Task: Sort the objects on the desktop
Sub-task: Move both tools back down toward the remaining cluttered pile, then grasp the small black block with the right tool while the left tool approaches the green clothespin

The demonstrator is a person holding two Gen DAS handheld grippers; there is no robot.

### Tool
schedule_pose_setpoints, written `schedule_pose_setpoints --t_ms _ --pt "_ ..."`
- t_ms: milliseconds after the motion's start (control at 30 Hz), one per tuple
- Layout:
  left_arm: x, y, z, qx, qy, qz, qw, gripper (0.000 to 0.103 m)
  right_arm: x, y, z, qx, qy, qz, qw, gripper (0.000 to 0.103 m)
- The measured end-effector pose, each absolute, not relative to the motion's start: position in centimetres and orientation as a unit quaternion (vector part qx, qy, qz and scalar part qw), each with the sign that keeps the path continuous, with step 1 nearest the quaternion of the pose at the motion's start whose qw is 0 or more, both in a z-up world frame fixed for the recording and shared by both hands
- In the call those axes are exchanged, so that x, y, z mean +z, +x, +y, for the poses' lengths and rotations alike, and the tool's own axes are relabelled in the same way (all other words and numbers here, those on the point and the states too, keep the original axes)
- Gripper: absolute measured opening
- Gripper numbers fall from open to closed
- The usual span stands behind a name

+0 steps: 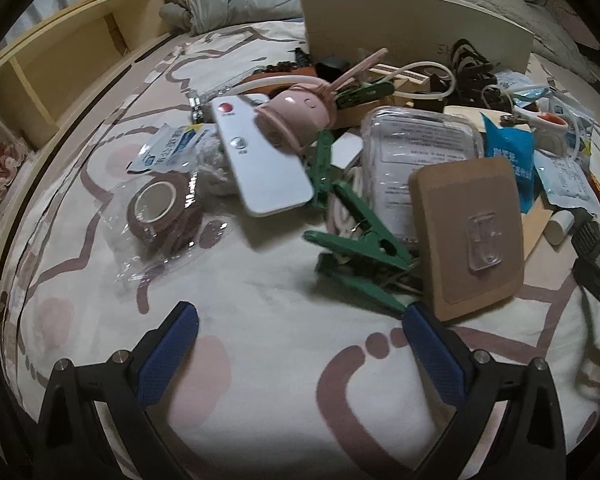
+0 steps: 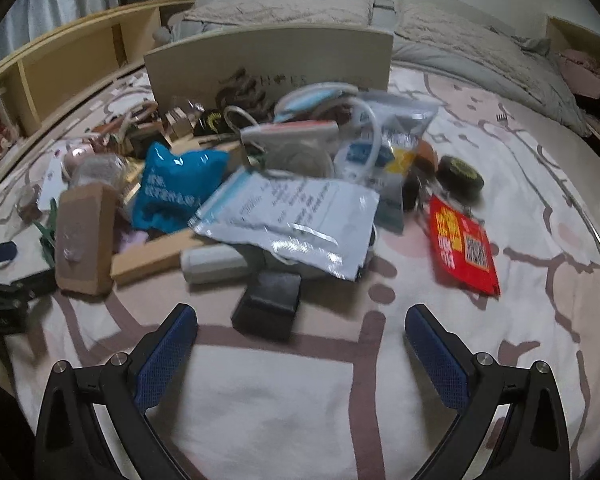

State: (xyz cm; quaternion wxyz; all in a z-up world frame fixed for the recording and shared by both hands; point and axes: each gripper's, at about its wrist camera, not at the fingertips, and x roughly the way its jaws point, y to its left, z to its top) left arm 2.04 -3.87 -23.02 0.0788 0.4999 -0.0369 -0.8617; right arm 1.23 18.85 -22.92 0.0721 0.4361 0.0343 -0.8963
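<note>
A heap of small items lies on a patterned bedsheet. In the left wrist view I see a white remote (image 1: pixel 260 156), a pink gadget (image 1: pixel 294 114), green clothespins (image 1: pixel 352 240), a brown card with a clear hook (image 1: pixel 468 236), wrapped brown tape (image 1: pixel 160 208) and a clear packet (image 1: pixel 416 152). My left gripper (image 1: pixel 300 316) stands open just short of the clothespins, holding nothing. The right wrist view shows a black box (image 2: pixel 269 306), a silver pouch (image 2: pixel 296 220), a blue bag (image 2: pixel 176 188) and a red packet (image 2: pixel 462 248). My right gripper (image 2: pixel 301 317) is open, with the black box near its left finger.
A beige cardboard box (image 1: pixel 412 24) stands behind the heap. Yellow wooden shelving (image 1: pixel 68 68) runs along the left, and a grey quilt (image 2: pixel 480 56) lies at the back. Bare sheet (image 2: pixel 284 412) stretches in front of both grippers. The other gripper's black frame (image 1: pixel 596 272) shows at the right edge.
</note>
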Motion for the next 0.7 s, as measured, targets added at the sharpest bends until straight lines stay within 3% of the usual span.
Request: schedule_pose_setpoints --t_ms 233,500,700 --pt "-22.7 2.3 -5.6 -0.859 0.498 -0.032 0.117 0.103 -23.7 1.4 18.8 -0.894 0.441 0.034 0.064 0.103" --pt "-22.0 2.3 -6.0 -0.865 0.495 0.032 0.077 0.103 -24.2 1.4 18.6 -0.896 0.44 0.035 0.05 0.103" --pt "-23.0 1.1 -4.4 -0.864 0.497 0.0 0.078 0.103 -24.3 1.5 18.4 -0.898 0.437 0.035 0.043 0.103"
